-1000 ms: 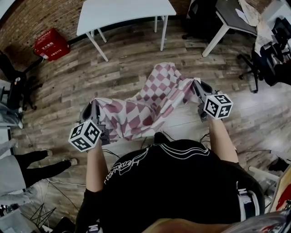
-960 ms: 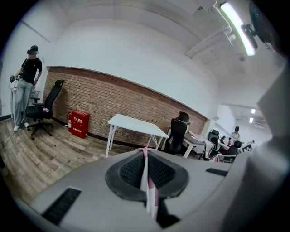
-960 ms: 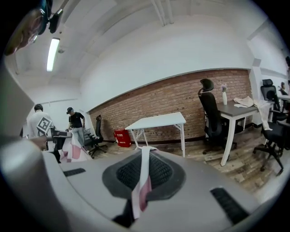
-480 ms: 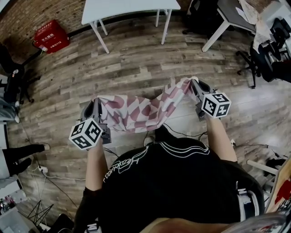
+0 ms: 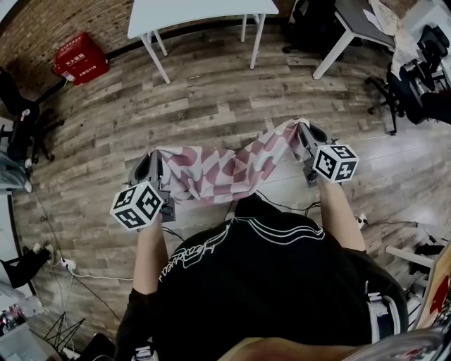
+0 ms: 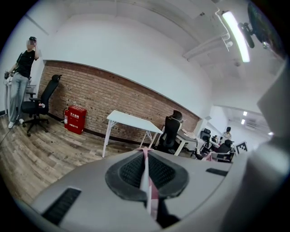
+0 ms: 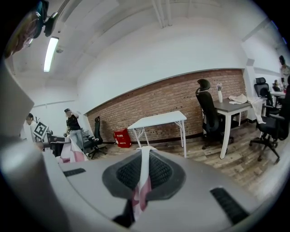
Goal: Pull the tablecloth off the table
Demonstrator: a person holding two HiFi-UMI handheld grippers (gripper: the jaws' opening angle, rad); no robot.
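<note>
A pink and white checked tablecloth (image 5: pixel 218 169) hangs slack between my two grippers, in front of the person's chest and above the wooden floor. My left gripper (image 5: pixel 153 169) is shut on its left corner; a thin fold of the tablecloth (image 6: pixel 146 176) shows pinched between the dark pads (image 6: pixel 129 171). My right gripper (image 5: pixel 303 137) is shut on the right corner, with the tablecloth (image 7: pixel 142 181) squeezed between its pads (image 7: pixel 163 174). The bare white table (image 5: pixel 197 14) stands at the far side, well away from the cloth.
A red box (image 5: pixel 81 60) sits on the floor by the brick wall, left of the white table. A desk (image 5: pixel 359 28) and black office chairs (image 5: pixel 412 84) crowd the upper right. Cables (image 5: pixel 67 271) trail at lower left. A person (image 6: pixel 22 77) stands far left.
The cloth came fully off and toward the person: it was spread high a second ago and now sags lower between the grippers. A bystander's legs at left moved out of view.
</note>
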